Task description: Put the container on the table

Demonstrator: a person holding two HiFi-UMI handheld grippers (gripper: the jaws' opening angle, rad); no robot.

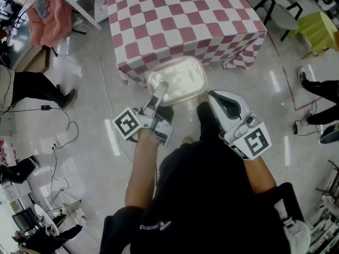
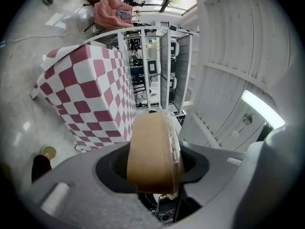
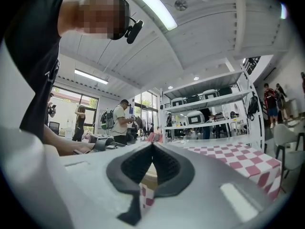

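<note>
Finding 1. The square table draped in a red-and-white chequered cloth fills the upper centre of the head view. Its top appears bare.

Finding 2. The clear, round-cornered plastic container is at frame centre, held in the air. Its far side overlaps the table's near edge in the picture. It is not yet set down.

Finding 3. The left gripper, just left of centre, pinches the container's left rim; its own view shows the clear rim clamped against a tan pad. The right gripper, just right of centre, meets the container's right edge. Its jaws are drawn together at the tips, by appearance on the thin rim, though the rim itself is hard to make out there.

Assessment. The step in hand is the carry to the table. To do it well:
- Keep both grippers at one height so the container stays flat.
- Bring it fully over the cloth, well inside the near edge.
- Lower until the base rests.
- Only then spread both pairs of jaws, together.

A thin rim may slip or flex, so avoid twisting one gripper against the other.
</note>
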